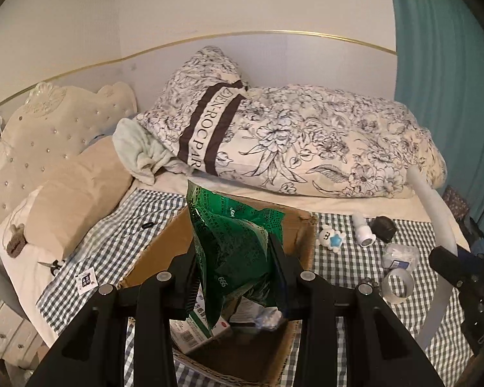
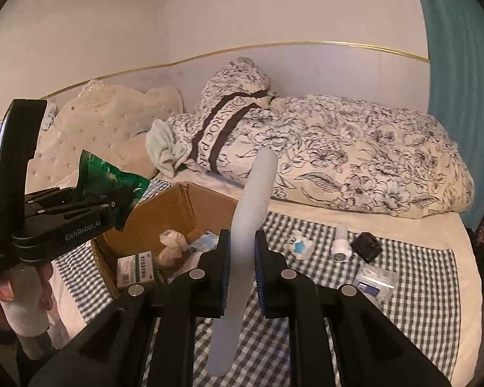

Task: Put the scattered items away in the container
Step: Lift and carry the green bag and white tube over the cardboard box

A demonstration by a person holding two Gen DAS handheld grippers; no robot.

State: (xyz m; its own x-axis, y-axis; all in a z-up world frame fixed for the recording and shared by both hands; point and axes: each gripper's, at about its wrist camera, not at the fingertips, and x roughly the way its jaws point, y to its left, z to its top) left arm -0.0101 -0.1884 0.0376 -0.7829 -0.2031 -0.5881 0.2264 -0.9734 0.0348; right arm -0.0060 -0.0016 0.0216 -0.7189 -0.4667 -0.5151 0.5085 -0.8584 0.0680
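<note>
green bag (image 1: 232,242), brown box (image 1: 164,251), gingham sheet (image 1: 413,319)

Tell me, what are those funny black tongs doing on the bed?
A person is tidying loose things into the cardboard box on the checked blanket. The left tongs grip a green foil packet over the box, and the right tongs pinch a long pale flat strip. A little toy, a white tube, a black lump and a tape roll wait on the blanket.

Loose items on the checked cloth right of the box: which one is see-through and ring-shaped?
The clear tape roll, nearest the camera. The white-and-blue toy, white tube fitting and black lump are all opaque.
</note>
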